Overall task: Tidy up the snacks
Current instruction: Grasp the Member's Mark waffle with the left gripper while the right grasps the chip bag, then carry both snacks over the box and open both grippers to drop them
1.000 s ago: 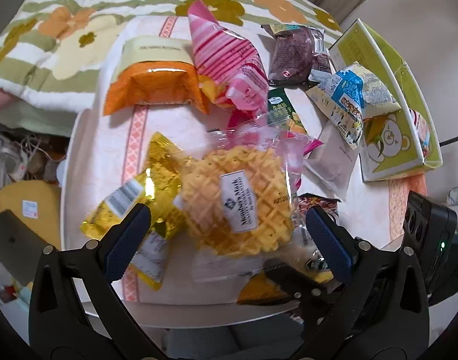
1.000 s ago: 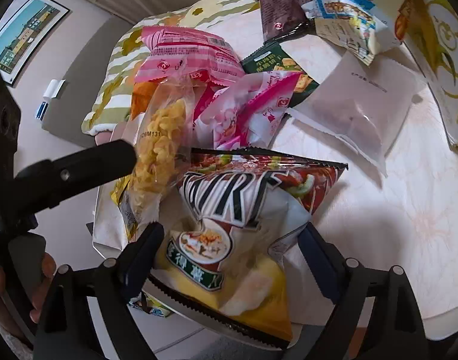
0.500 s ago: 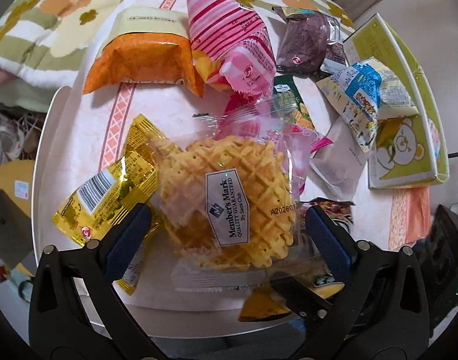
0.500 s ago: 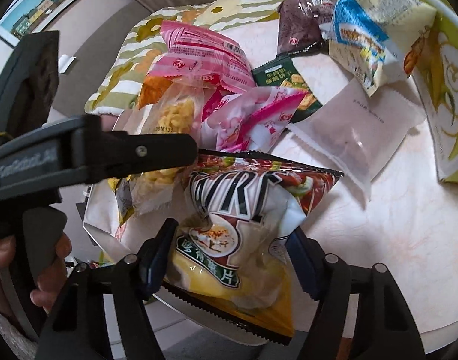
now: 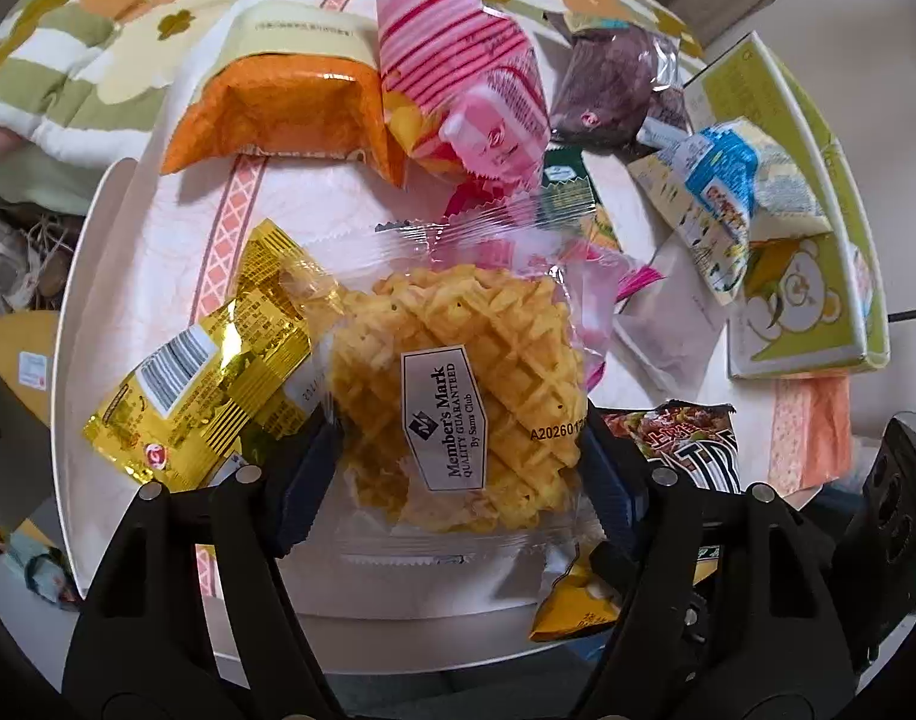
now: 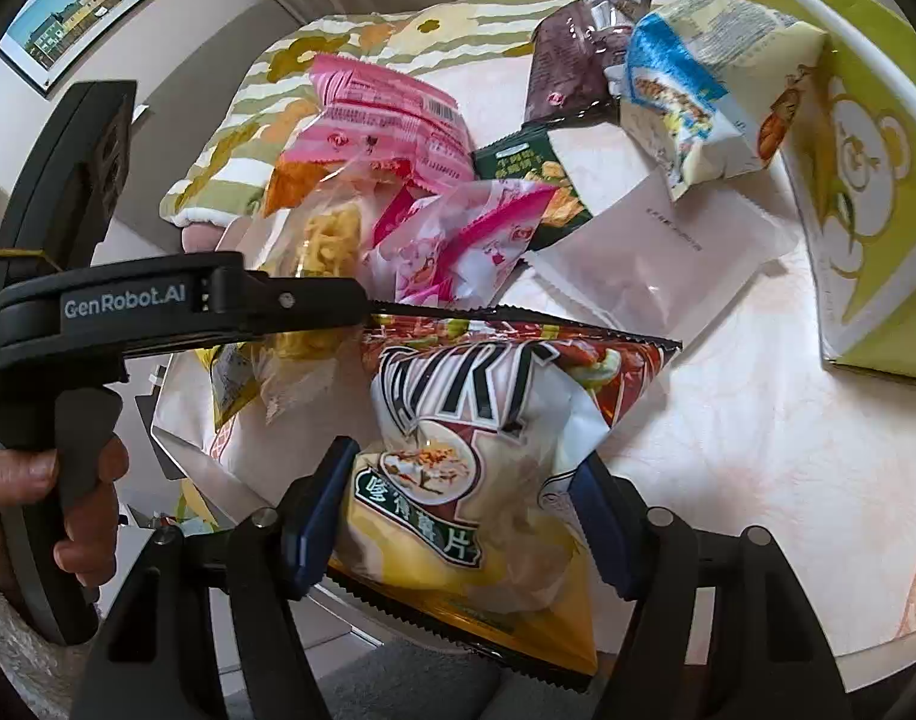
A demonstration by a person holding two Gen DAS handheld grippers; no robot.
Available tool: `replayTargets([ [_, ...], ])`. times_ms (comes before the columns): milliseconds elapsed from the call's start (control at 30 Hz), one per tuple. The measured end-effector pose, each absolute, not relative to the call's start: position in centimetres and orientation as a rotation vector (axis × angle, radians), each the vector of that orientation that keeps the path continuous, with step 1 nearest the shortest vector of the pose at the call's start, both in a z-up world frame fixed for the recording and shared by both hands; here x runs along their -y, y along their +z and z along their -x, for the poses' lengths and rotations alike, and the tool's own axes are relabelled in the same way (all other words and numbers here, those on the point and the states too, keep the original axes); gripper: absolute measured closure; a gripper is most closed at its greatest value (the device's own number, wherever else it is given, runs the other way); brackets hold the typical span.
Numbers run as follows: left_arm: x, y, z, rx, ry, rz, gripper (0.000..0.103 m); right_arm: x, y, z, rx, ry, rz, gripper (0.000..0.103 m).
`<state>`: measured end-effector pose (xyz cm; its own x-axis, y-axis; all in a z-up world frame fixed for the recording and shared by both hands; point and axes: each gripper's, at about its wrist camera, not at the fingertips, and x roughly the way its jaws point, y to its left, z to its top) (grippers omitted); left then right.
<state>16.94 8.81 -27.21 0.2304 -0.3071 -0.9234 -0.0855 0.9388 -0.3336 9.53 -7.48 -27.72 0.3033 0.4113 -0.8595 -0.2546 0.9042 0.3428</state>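
Note:
My left gripper (image 5: pixel 458 468) is shut on a clear-wrapped waffle pack (image 5: pixel 458 384), its pads pressing both sides of it. My right gripper (image 6: pixel 464 522) is shut on a yellow and brown chip bag (image 6: pixel 488 462) at the table's near edge. The left gripper's body (image 6: pixel 176 306) crosses the right wrist view on the left, with the waffle pack (image 6: pixel 326 240) behind it. The chip bag (image 5: pixel 686 438) also shows in the left wrist view. A yellow-green bear box (image 5: pixel 818 276) stands open at the right; it also shows in the right wrist view (image 6: pixel 866 192).
On the round table (image 5: pixel 158 264) lie a gold packet (image 5: pixel 218 372), an orange bag (image 5: pixel 284 102), a pink striped bag (image 5: pixel 458 72), a purple pack (image 5: pixel 614 84), a blue-white bag (image 5: pixel 728 198), a pale pouch (image 6: pixel 656 252) and a green packet (image 6: pixel 518 162). A flowered blanket (image 5: pixel 98 48) lies behind.
Both grippers have closed: the left onto the waffle pack, the right onto the chip bag. The left gripper has moved in closer over the table.

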Motion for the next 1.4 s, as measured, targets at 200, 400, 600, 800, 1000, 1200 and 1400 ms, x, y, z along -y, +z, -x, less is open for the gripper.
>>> replayTargets([
  [200, -9.0, -24.6, -16.0, -1.286, -0.173, 0.347, 0.032, 7.8, -25.9, -8.7, -1.142, 0.431, -0.159, 0.038],
  [400, -9.2, -20.4, -15.8, -1.192, -0.204, 0.343, 0.032, 8.9, -22.6, -8.1, -1.079, 0.399, -0.162, 0.038],
  [600, -8.1, -15.2, -16.9, -1.084, -0.247, 0.313, 0.032, 11.2, -17.5, -8.2, -0.963, 0.389, -0.193, 0.038],
  [800, -4.6, -10.7, -19.3, -1.006, -0.273, 0.268, 0.032, 16.7, -12.9, -10.0, -0.866, 0.369, -0.232, 0.038],
  [1000, 2.3, -8.7, -22.0, -0.959, -0.298, 0.263, 0.032, 24.4, -9.5, -13.0, -0.792, 0.332, -0.21, 0.038],
  [1200, 10.5, -9.0, -24.7, -0.964, -0.334, 0.242, 0.032, 31.0, -7.9, -15.8, -0.768, 0.294, -0.191, 0.038],
  [1400, 17.5, -10.8, -27.1, -1.017, -0.34, 0.194, 0.032, 36.2, -7.7, -18.3, -0.765, 0.262, -0.22, 0.038],
])
